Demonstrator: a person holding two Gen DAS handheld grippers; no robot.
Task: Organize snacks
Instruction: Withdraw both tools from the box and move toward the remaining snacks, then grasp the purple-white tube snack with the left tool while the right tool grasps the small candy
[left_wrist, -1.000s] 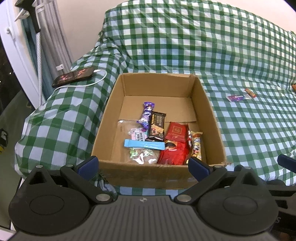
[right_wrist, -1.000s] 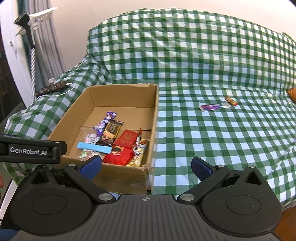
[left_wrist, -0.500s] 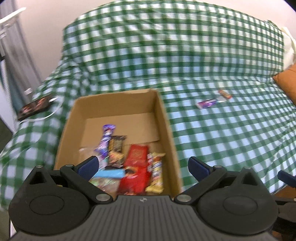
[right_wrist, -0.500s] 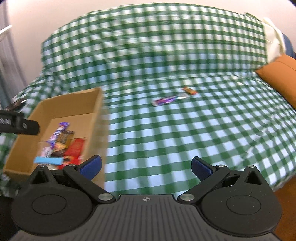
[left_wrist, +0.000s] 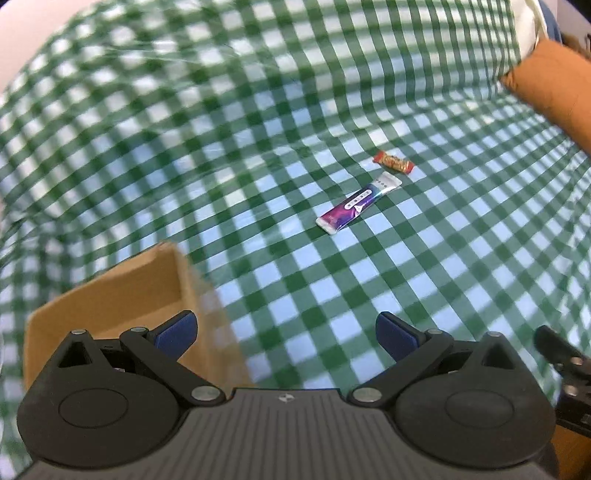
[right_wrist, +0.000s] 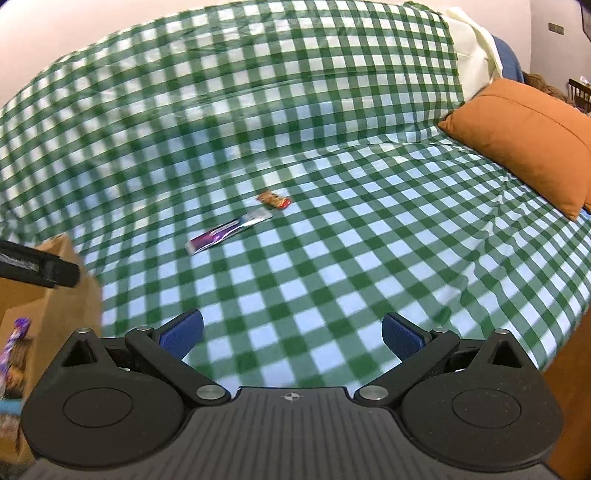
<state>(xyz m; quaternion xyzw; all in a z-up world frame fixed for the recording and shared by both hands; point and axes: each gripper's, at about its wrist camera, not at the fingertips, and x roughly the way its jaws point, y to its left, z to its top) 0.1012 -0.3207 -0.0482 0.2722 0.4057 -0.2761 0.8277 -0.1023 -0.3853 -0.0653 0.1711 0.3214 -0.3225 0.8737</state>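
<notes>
Both claws are wide open and hold nothing. The left claw (left_wrist: 284, 334) has its two blue pads far apart, with only checked cloth showing between them. The right claw (right_wrist: 291, 332) looks just the same. I think they are open like this so they are ready to pinch a snack.

Two snacks lie out on the green and white cloth (left_wrist: 424, 288). In the left view, the long purple packet (left_wrist: 357, 202) is at about 1 o'clock from the claw, far ahead of it. The small red snack (left_wrist: 393, 161) sits just past the packet's far end, close to it. I cannot tell if they touch. In the right view, the purple packet (right_wrist: 229, 230) is at about 11 o'clock, and the red snack (right_wrist: 274, 199) is near 12 o'clock.

The cardboard box (left_wrist: 122, 291) is low at 9 o'clock in the left view. In the right view the box (right_wrist: 44, 291) is at the far left edge, and some wrappers (right_wrist: 16, 334) show inside it. So the box looks like the home for the snacks, and these two are not in it yet.

Both claws point at the loose snacks, not at the box. I think the next job is to reach out and pick one up. The packet lies flat on soft cloth, so the pads may need to press down a bit and could pinch the cloth too.

An orange pillow (right_wrist: 524, 136) rests at 2 o'clock, well away from the snacks.
</notes>
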